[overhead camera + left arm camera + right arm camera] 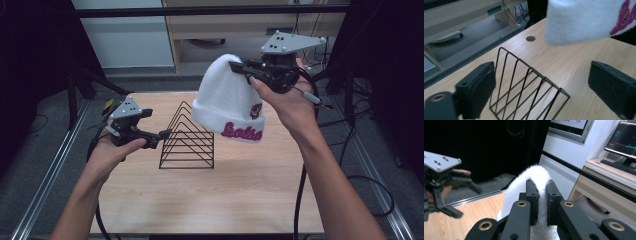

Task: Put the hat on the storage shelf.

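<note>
A white fluffy beanie (227, 97) with pink lettering on its cuff hangs in the air above the table's far middle. My right gripper (240, 68) is shut on the beanie's crown (537, 173), its two jaws pinching the fabric between them. A black wire rack (188, 137) with triangular dividers stands on the wooden table (240, 190) just under and left of the beanie. My left gripper (162, 134) is open at the rack's left side, with the rack (524, 87) between and beyond its spread jaws. The beanie's cuff (579, 22) hangs above the rack.
A round cable hole (530, 38) sits in the tabletop near its far edge. Metal rails (45, 185) run along both sides of the table. A desk with a monitor (624, 137) and keyboard stands beyond the table.
</note>
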The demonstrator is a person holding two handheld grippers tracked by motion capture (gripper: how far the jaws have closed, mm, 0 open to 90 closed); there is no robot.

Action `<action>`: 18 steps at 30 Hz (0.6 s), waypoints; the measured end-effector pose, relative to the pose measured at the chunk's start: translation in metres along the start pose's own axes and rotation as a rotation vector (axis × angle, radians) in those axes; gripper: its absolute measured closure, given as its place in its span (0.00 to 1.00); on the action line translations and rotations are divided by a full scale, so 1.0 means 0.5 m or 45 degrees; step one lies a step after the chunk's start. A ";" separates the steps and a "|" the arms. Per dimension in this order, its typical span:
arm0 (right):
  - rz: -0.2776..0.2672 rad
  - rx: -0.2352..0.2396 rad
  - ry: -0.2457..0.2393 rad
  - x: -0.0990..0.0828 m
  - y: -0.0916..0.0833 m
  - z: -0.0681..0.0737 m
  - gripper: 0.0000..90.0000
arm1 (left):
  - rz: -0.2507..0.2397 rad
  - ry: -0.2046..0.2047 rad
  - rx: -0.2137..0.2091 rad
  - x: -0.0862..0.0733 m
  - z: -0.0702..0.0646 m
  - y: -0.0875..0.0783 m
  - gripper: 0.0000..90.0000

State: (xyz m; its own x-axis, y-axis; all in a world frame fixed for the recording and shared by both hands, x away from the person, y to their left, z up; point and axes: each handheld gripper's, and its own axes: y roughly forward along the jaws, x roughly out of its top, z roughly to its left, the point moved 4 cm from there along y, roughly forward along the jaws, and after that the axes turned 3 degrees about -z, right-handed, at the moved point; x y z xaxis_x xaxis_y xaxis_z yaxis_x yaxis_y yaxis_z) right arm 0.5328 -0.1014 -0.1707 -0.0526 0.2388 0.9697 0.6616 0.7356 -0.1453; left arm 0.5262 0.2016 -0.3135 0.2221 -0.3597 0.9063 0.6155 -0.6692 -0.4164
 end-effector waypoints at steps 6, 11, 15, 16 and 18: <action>-0.017 0.057 0.007 0.011 0.049 0.015 0.93 | -0.013 -0.018 -0.053 0.017 0.006 0.030 0.18; -0.031 0.085 0.007 0.018 0.071 0.026 0.93 | -0.005 -0.007 -0.058 0.031 0.010 0.039 0.20; -0.044 0.115 0.015 0.025 0.098 0.035 0.93 | 0.012 -0.002 -0.048 0.036 0.014 0.049 0.24; -0.042 0.122 0.017 0.026 0.103 0.037 0.93 | 0.012 -0.010 -0.052 0.036 0.017 0.054 0.24; -0.041 0.131 0.018 0.028 0.112 0.041 0.93 | 0.013 -0.028 -0.050 0.036 0.020 0.056 0.24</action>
State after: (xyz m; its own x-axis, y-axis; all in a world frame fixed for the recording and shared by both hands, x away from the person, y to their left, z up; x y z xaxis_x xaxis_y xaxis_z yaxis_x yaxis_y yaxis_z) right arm 0.5537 -0.0438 -0.1696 -0.0615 0.2058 0.9767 0.5796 0.8040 -0.1329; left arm 0.5551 0.1828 -0.3082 0.2447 -0.3523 0.9033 0.5829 -0.6910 -0.4275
